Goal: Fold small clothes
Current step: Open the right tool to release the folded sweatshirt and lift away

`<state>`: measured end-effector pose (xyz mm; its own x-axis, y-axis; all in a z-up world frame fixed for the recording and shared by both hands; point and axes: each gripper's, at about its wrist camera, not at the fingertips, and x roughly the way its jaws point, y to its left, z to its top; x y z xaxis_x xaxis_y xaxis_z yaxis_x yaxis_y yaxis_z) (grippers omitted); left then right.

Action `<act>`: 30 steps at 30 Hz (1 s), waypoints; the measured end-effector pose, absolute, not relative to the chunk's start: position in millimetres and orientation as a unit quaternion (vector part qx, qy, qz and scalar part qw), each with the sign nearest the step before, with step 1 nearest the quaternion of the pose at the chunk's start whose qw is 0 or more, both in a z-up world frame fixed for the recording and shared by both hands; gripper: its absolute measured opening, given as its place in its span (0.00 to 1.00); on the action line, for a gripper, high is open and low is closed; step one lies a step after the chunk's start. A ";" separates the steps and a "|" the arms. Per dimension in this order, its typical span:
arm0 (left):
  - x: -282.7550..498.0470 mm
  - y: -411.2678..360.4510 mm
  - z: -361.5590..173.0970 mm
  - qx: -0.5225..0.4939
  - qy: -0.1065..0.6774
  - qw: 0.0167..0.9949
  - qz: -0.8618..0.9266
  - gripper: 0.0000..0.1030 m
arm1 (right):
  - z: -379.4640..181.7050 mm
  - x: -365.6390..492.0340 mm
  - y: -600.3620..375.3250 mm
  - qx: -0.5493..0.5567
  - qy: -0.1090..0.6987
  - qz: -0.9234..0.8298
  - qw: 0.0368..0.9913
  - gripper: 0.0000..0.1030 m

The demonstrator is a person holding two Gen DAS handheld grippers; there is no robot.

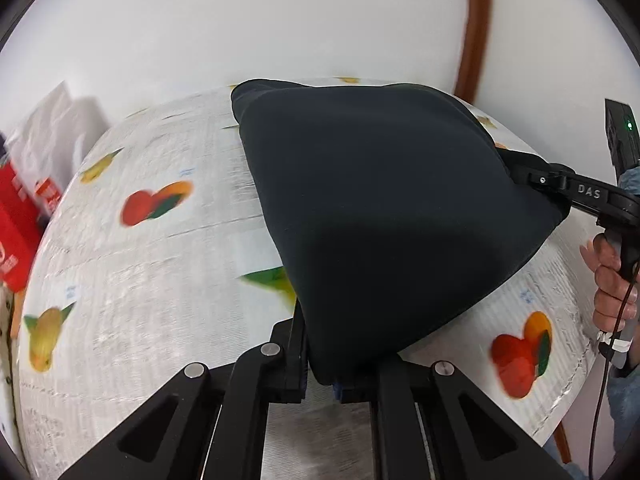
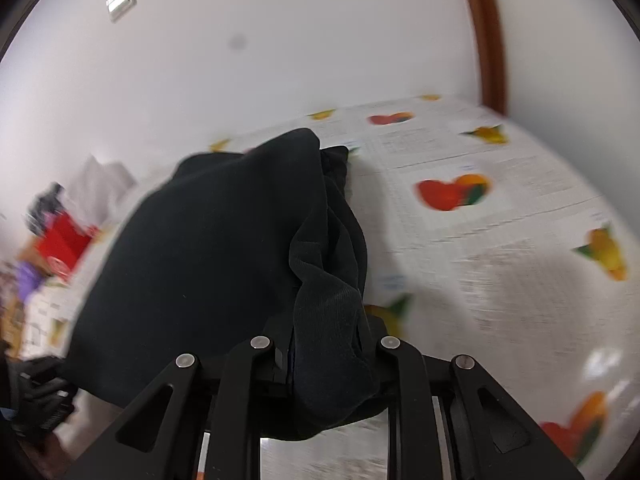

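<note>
A black garment (image 1: 380, 208) hangs stretched between both grippers above the table; its far end still rests on the cloth. My left gripper (image 1: 322, 376) is shut on the near corner of the garment. My right gripper shows in the left wrist view (image 1: 520, 170) at the right, shut on the other corner. In the right wrist view the garment (image 2: 208, 264) fills the middle and left, bunched and ribbed at the right gripper (image 2: 328, 372), which is shut on it. The left gripper (image 2: 40, 396) is a blurred dark shape at the lower left.
The table wears a white cloth (image 1: 132, 272) printed with fruit and text. A red box (image 1: 16, 224) and white bags (image 1: 56, 132) stand at the table's left end. A white wall and a brown door frame (image 1: 476, 28) are behind.
</note>
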<state>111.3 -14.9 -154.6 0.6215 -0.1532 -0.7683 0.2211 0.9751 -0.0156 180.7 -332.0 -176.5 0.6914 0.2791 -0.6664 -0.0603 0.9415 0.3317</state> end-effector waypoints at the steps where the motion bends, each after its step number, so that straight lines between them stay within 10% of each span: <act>1: 110.5 -7.3 -154.2 0.038 0.424 0.900 -0.097 0.09 | -176.1 182.1 -329.6 0.153 0.382 0.105 0.906 0.20; 25: 62.5 52.3 -119.6 -0.002 0.401 0.903 -0.152 0.40 | -99.2 189.3 -300.2 0.027 0.362 0.121 0.924 0.28; 30: 83.8 71.6 -96.6 -0.037 0.386 0.912 -0.133 0.53 | -93.4 240.3 -275.9 0.035 0.383 0.131 0.914 0.46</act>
